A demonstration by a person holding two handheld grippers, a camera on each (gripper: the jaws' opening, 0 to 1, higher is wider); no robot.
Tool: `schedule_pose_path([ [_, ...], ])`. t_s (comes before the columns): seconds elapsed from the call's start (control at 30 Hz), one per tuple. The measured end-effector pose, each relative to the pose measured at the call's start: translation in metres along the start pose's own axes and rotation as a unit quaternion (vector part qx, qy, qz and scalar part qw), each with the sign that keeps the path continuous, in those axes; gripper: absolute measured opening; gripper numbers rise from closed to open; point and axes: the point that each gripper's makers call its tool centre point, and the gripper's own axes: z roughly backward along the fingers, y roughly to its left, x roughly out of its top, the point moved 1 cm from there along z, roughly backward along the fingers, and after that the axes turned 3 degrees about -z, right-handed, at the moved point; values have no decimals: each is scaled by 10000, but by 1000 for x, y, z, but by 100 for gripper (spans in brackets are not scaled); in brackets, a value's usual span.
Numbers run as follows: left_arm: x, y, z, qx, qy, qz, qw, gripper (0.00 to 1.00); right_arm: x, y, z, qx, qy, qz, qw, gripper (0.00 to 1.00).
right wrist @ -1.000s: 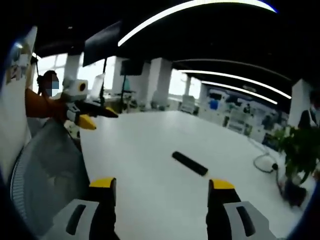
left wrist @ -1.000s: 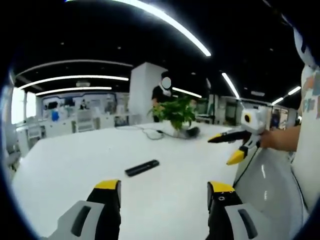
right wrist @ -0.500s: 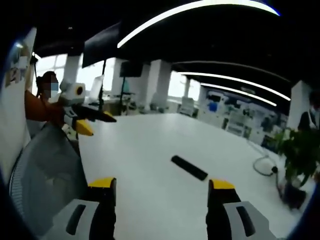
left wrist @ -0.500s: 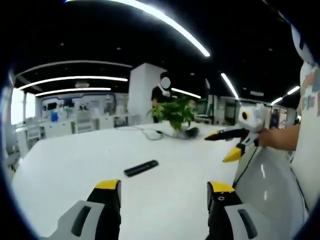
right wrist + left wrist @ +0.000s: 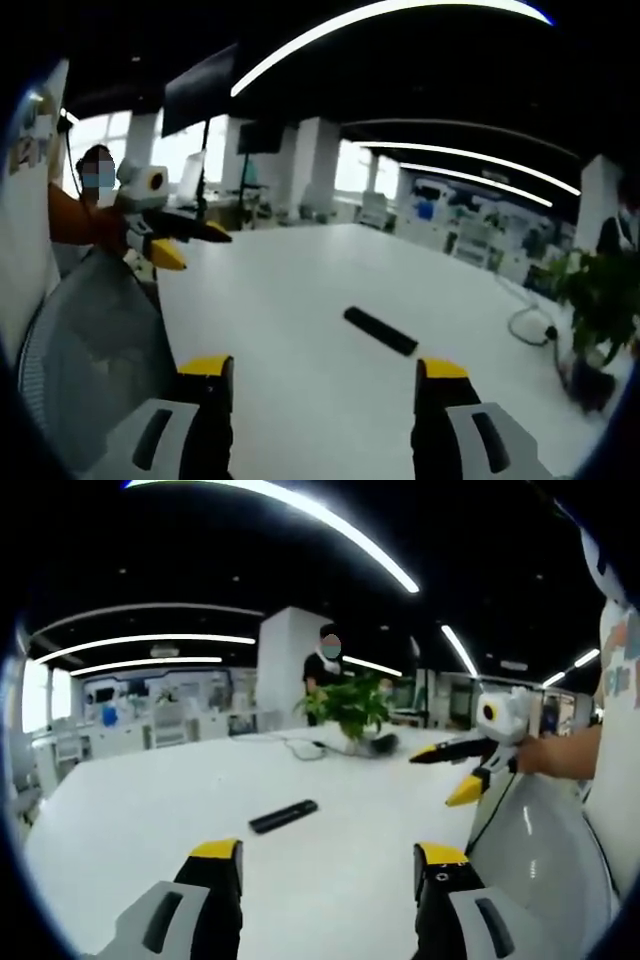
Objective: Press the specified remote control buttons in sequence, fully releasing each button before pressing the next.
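A black remote control (image 5: pixel 284 816) lies flat on the white table (image 5: pixel 150 810), out ahead of both grippers; the right gripper view has the remote (image 5: pixel 380 331) near its middle. My left gripper (image 5: pixel 328 865) is open above the near table edge, nothing between its yellow-tipped jaws. My right gripper (image 5: pixel 322 380) is open too, well short of the remote. The right gripper (image 5: pixel 450 772) also appears at the right of the left gripper view, held by a hand. The left gripper (image 5: pixel 190 245) appears at the left of the right gripper view.
A potted green plant (image 5: pixel 350 705) and a white cable (image 5: pixel 300 746) sit at the table's far side. A grey mesh chair back (image 5: pixel 90 350) stands close to the person holding the grippers. A person stands behind the plant. Desks fill the office beyond.
Both views have drifted only slightly. The remote has stayed put and both grippers remain open.
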Motion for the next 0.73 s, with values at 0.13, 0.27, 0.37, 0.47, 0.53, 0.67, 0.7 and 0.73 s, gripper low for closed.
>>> schedule_pose_path([
  [0.13, 0, 0, 0, 13, 11, -30, 10000, 71, -1, 1, 0, 19, 8, -11, 10000, 73],
  [0.27, -1, 0, 0, 15, 20, -31, 10000, 71, -2, -1, 0, 17, -11, -128, 9999, 72],
  [0.37, -2, 0, 0, 12, 34, -19, 10000, 71, -2, 0, 0, 0, -1, -96, 10000, 72],
  [0.47, -3, 0, 0, 7, 65, -37, 10000, 71, -2, 1, -1, 7, 5, -65, 10000, 72],
  [0.53, -4, 0, 0, 2, 92, -44, 9999, 71, -1, 1, 0, 9, -13, -65, 10000, 72],
  [0.67, -5, -1, 0, 18, 114, -63, 9999, 71, -1, 1, 0, 0, -28, -64, 10000, 72],
  [0.7, -5, -1, 0, 22, 123, -71, 9999, 71, -1, 1, 0, 1, -39, -70, 10000, 72],
  [0.73, -6, 0, 0, 30, 139, -81, 9999, 71, -1, 1, 0, 1, -38, -68, 10000, 72],
])
